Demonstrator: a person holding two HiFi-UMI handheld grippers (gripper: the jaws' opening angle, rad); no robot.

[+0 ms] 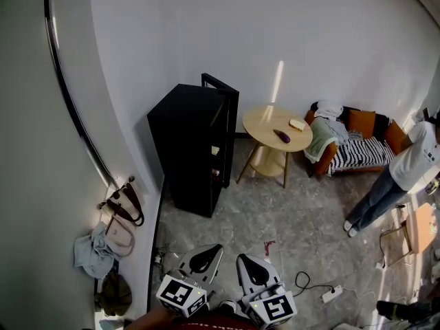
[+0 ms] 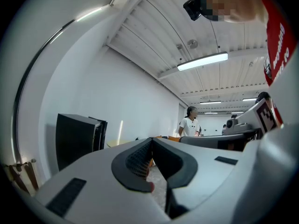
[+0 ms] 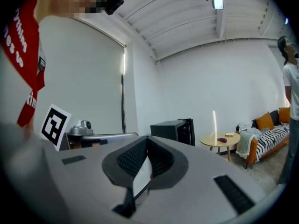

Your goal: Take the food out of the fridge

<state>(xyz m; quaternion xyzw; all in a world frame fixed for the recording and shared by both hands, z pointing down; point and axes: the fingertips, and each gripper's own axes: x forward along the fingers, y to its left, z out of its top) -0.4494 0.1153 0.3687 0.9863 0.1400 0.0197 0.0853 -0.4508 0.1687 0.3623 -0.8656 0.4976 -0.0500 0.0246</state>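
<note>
Left gripper: you hold the left gripper [image 1: 204,260] level and low in front of you. Its fingers [image 2: 135,160] are pressed together with nothing between them, a sensible way to carry it while you stand well apart from the work.
Right gripper: the right gripper [image 1: 256,272] sits just beside it, its fingers likewise closed tight and empty.
Fridge: the black box-shaped fridge [image 1: 189,150] stands against the white wall [image 1: 206,33]. Its door [image 1: 225,119] is ajar, which gives you a way in without a pull from scratch.
Food: I judge it is inside the fridge. Only a pale patch and a reddish spot show in the door gap, too small to name.
Table: the round light-wood table [image 1: 258,119] just beside the fridge carries a dark purple oblong thing [image 1: 282,136] and a pale yellow piece [image 1: 297,124]. It looks the natural place to set food down.
Cut off: the grippers' handles run out at the head view's lower edge, and the fridge shelves are hidden behind the door.
</note>
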